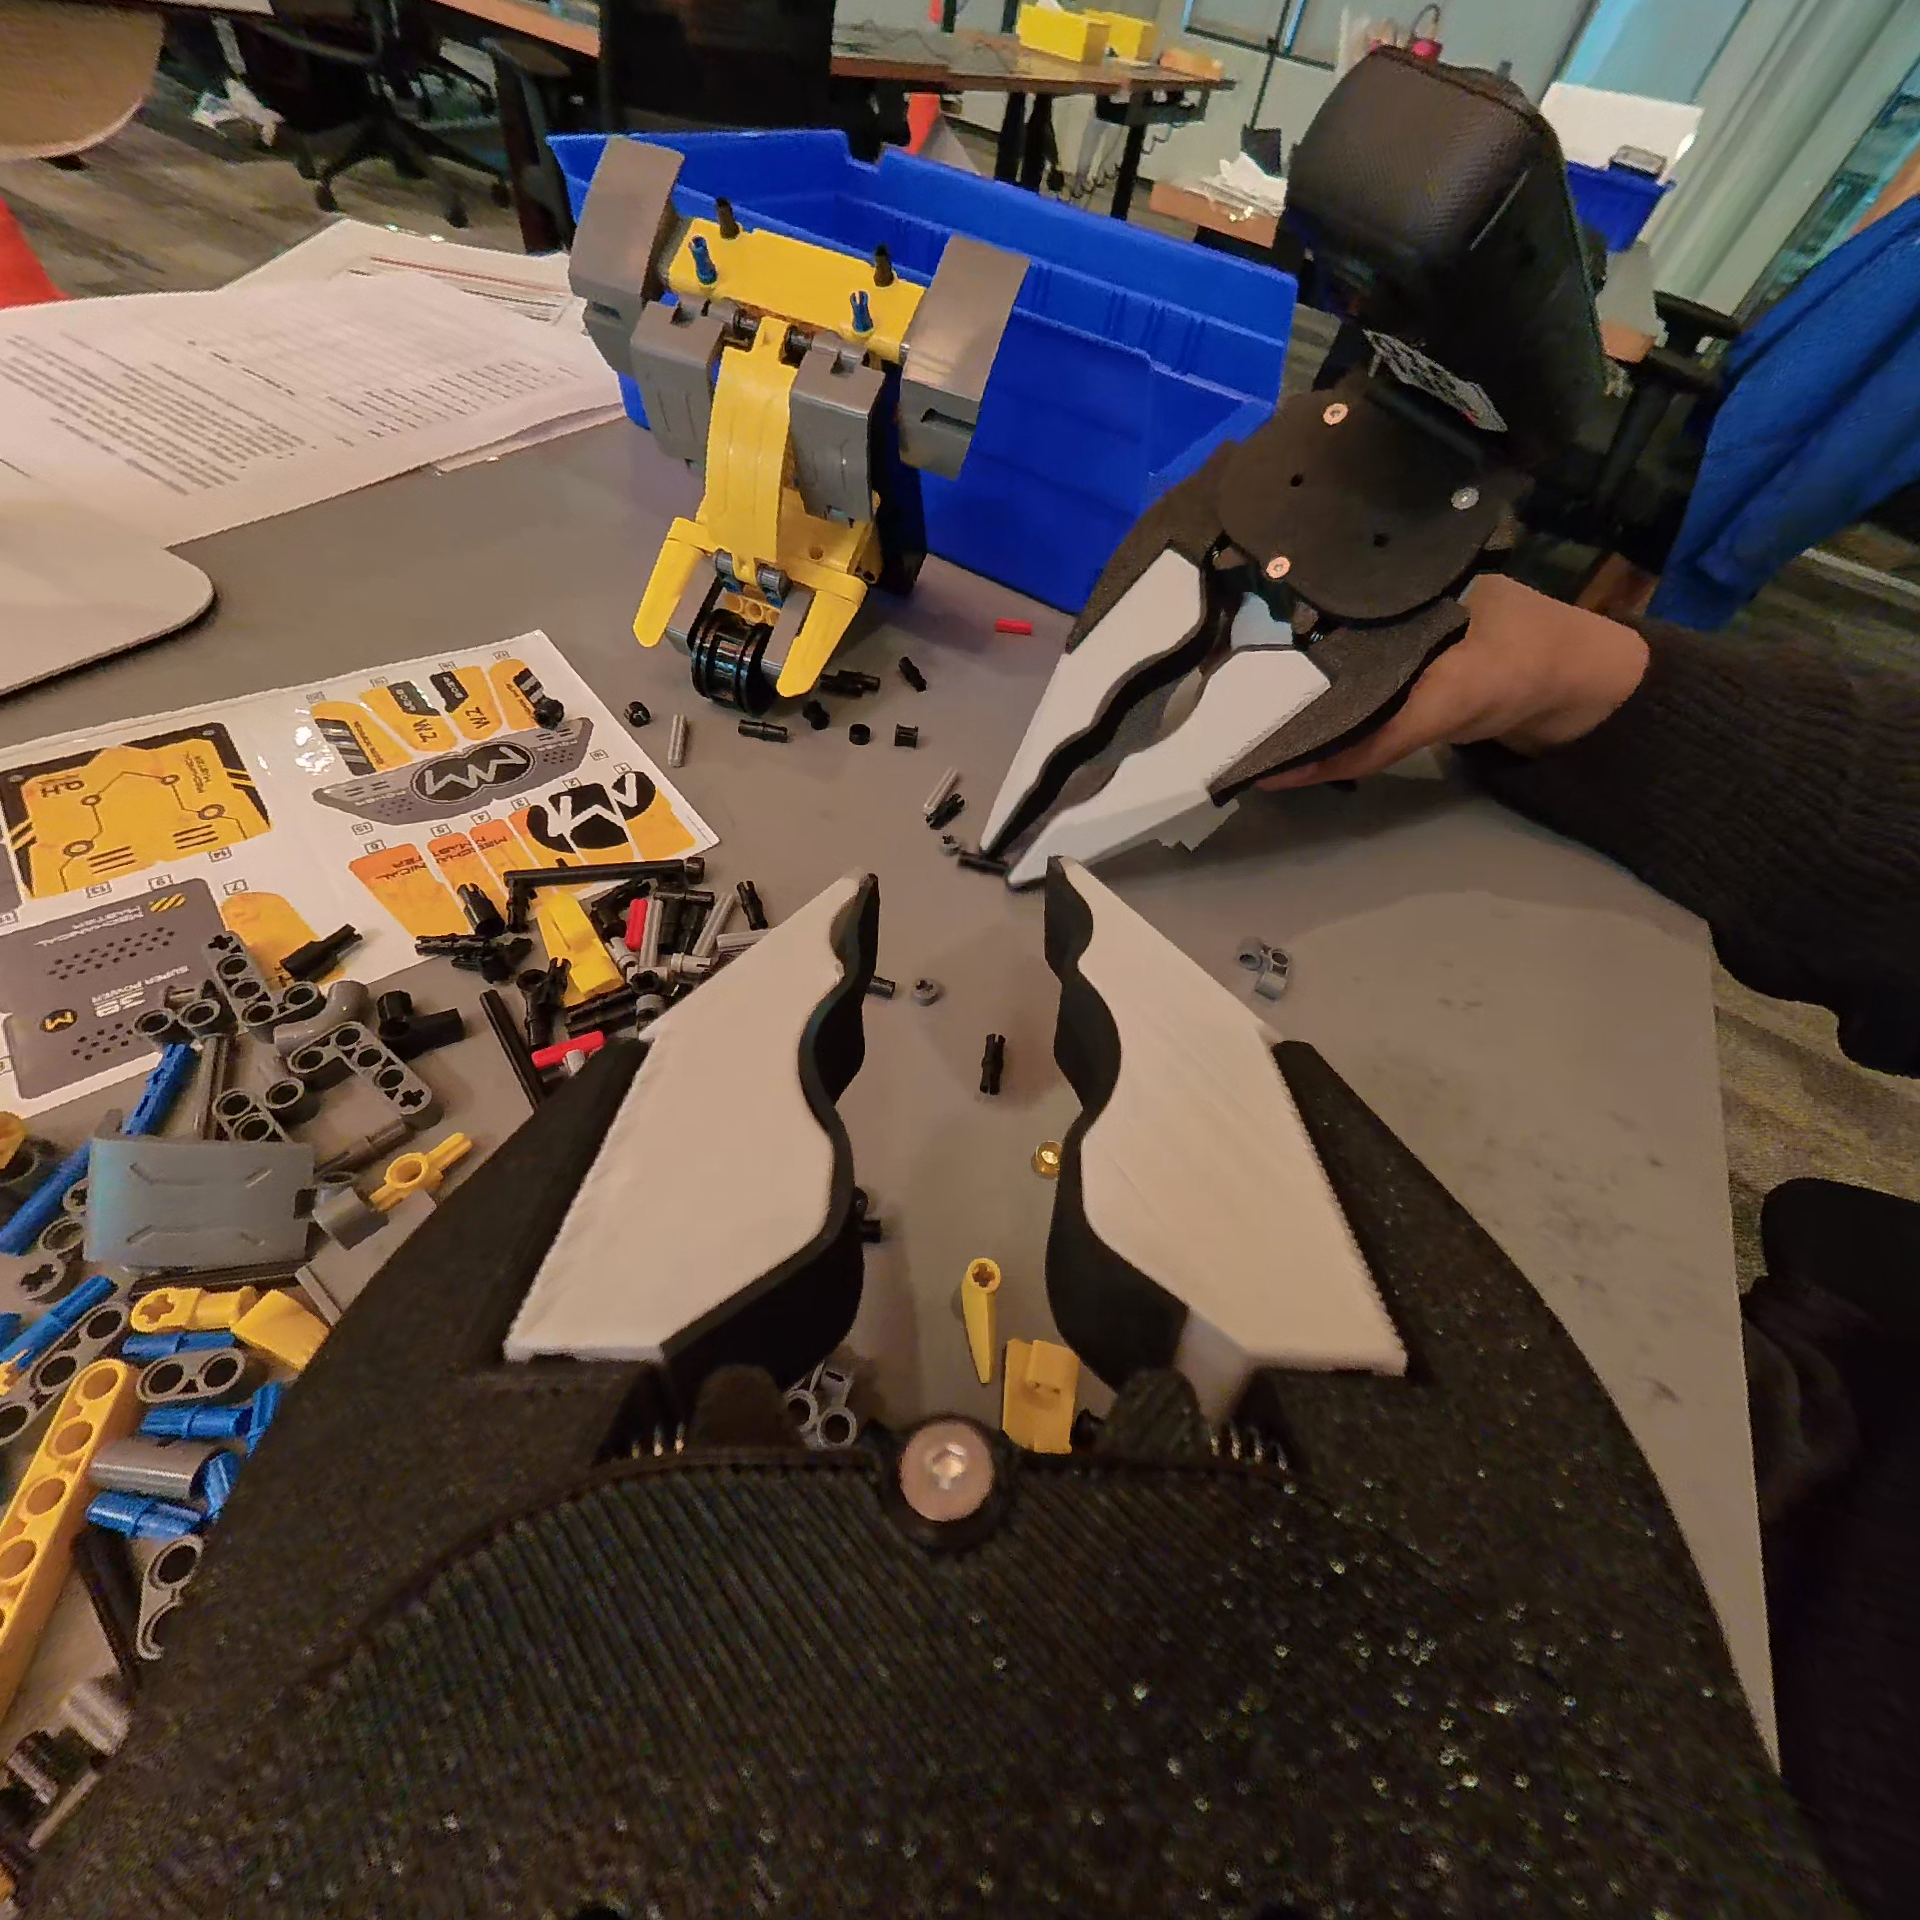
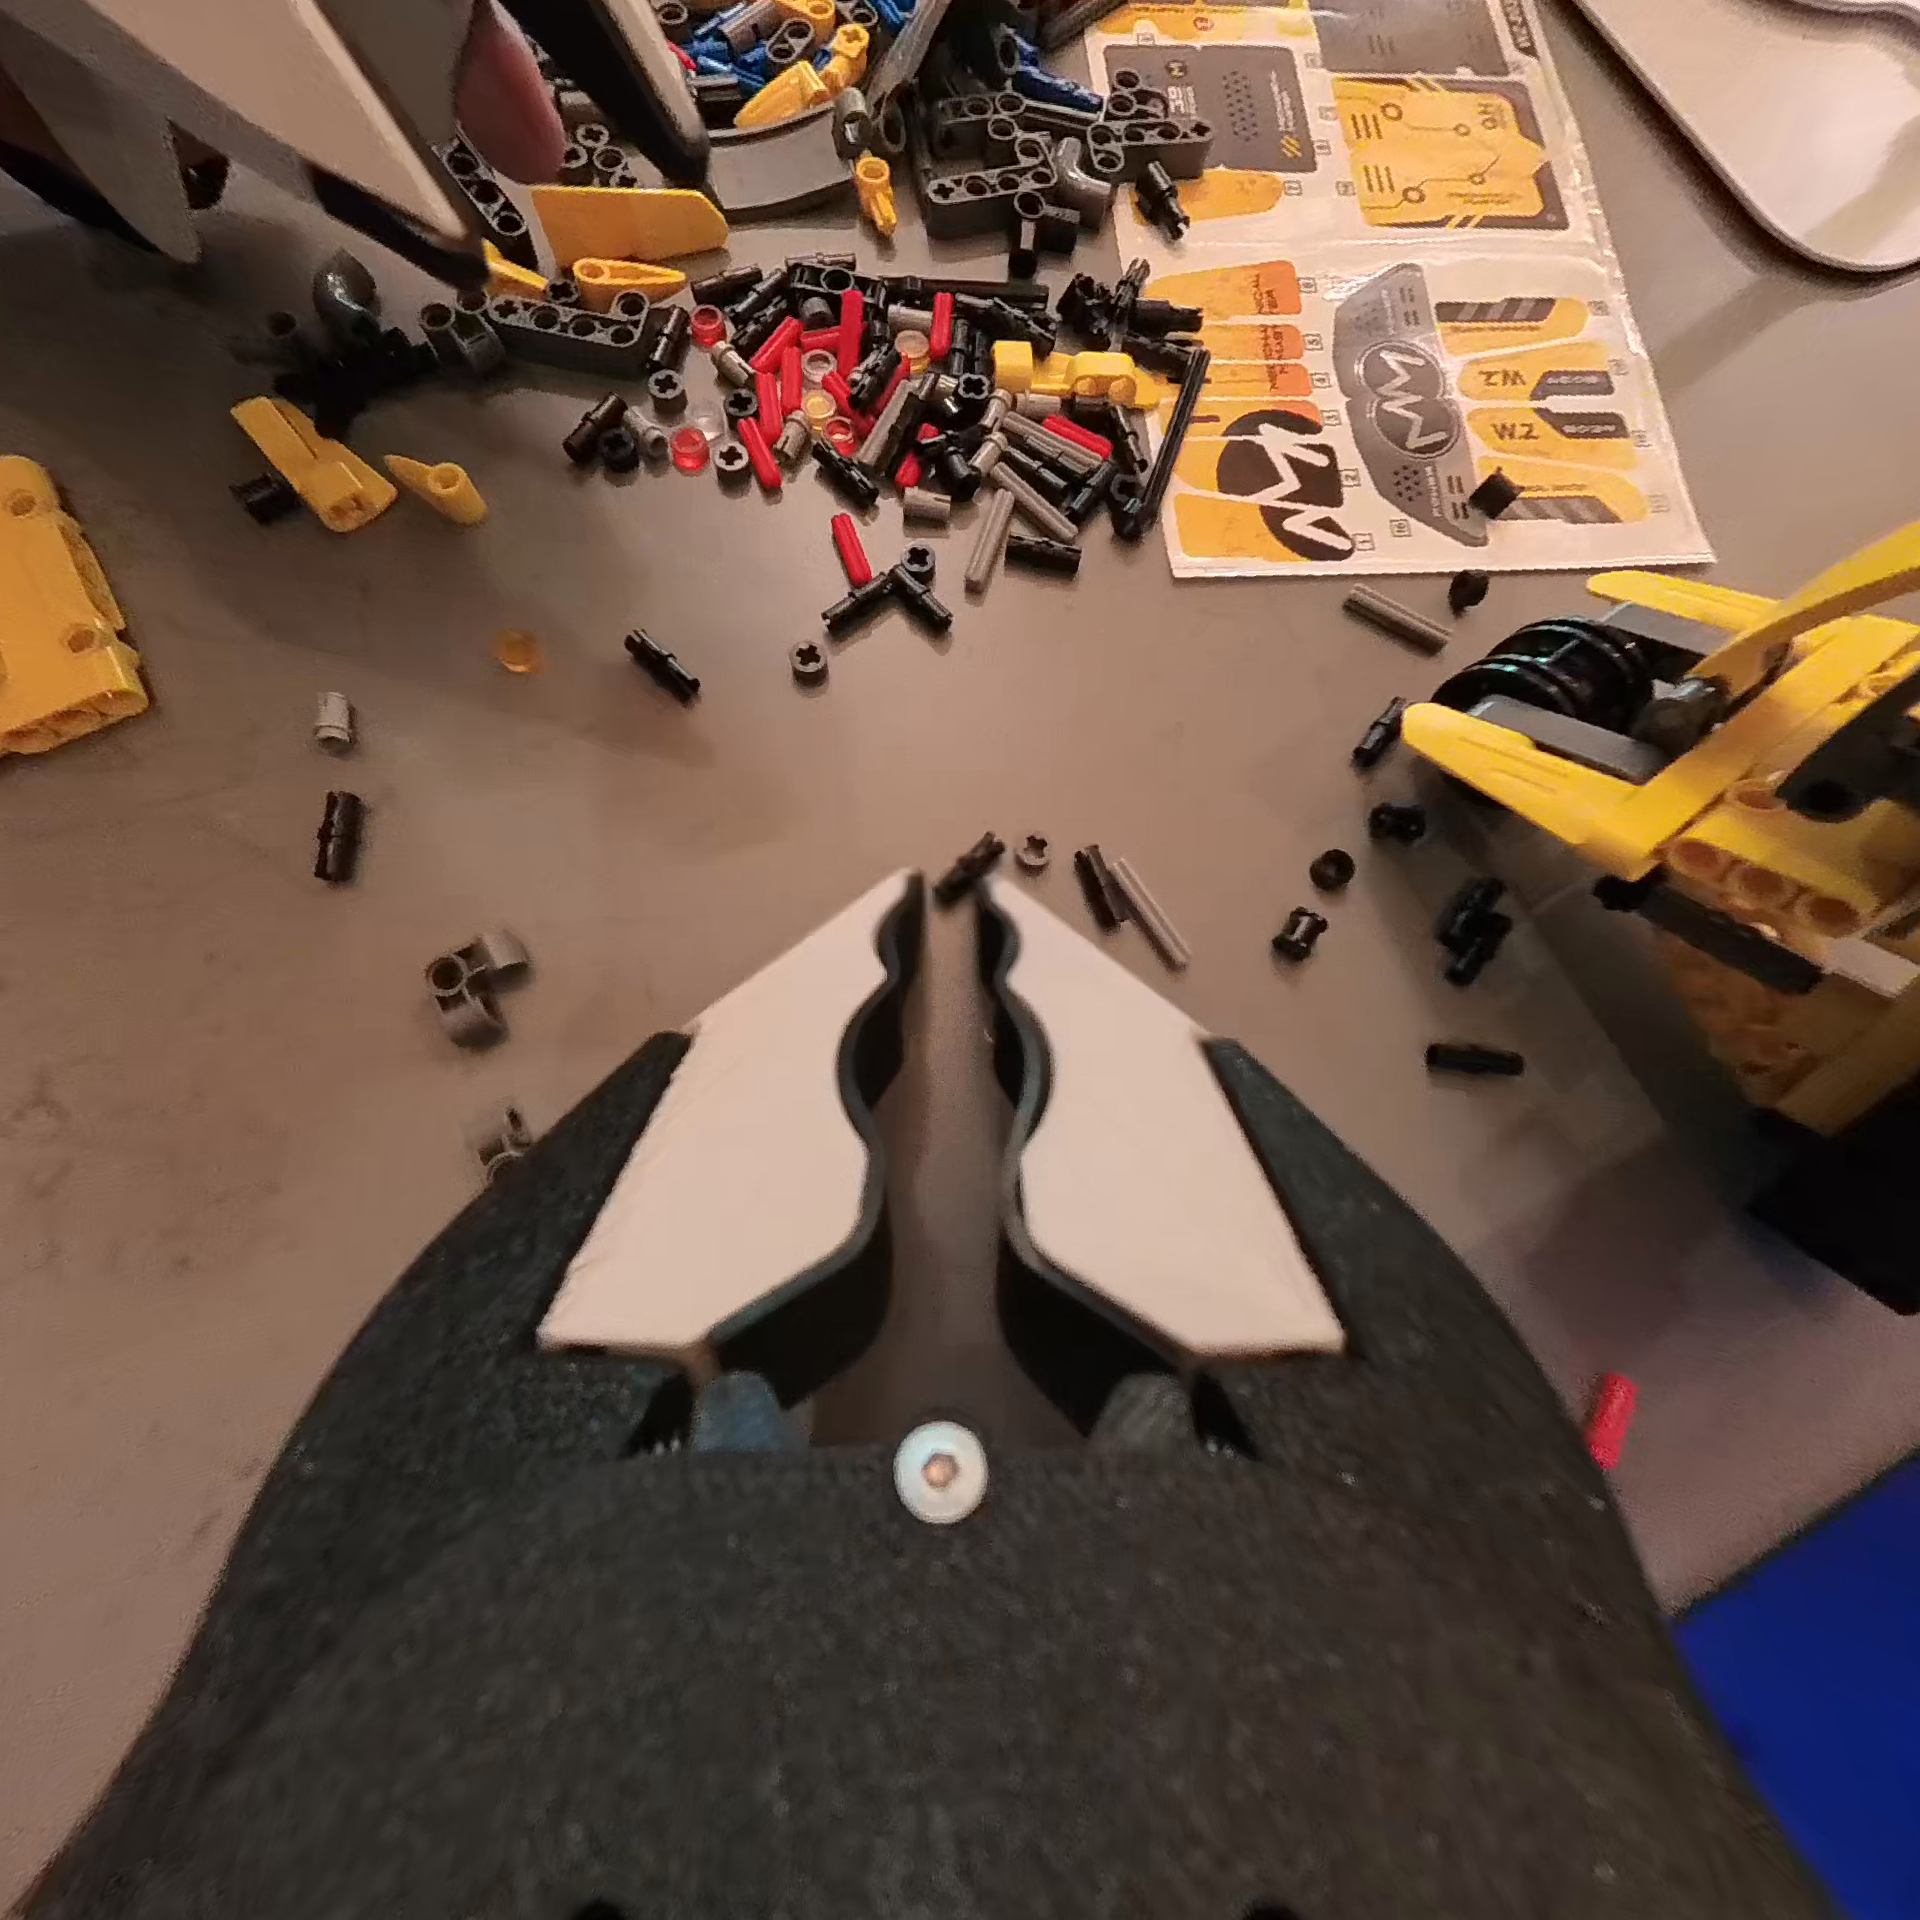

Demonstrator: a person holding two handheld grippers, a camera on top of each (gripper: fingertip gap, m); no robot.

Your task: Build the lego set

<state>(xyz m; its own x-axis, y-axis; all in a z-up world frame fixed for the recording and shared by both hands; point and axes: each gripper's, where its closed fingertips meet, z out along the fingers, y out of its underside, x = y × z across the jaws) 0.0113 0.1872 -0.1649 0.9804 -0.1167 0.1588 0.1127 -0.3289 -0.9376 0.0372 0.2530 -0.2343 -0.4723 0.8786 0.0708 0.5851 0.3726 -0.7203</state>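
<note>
A partly built yellow and grey lego model stands against a blue bin; it also shows at the right of the right wrist view. My left gripper is open and empty above the grey table, over a loose black pin. My right gripper is low on the table with its jaws nearly together, a narrow gap left. A small black pin lies at its tips, one end between them. In the left wrist view the right gripper points down at that pin.
The blue bin stands behind the model. A sticker sheet and a pile of loose pins and beams lie to the left. Papers lie at the far left. A hand holds the right gripper. Spacing between my two grippers at the tips: around 10 cm. From either gripper's tips it is about 7 cm to the loose black pin. The right camera catches it too, in the right wrist view.
</note>
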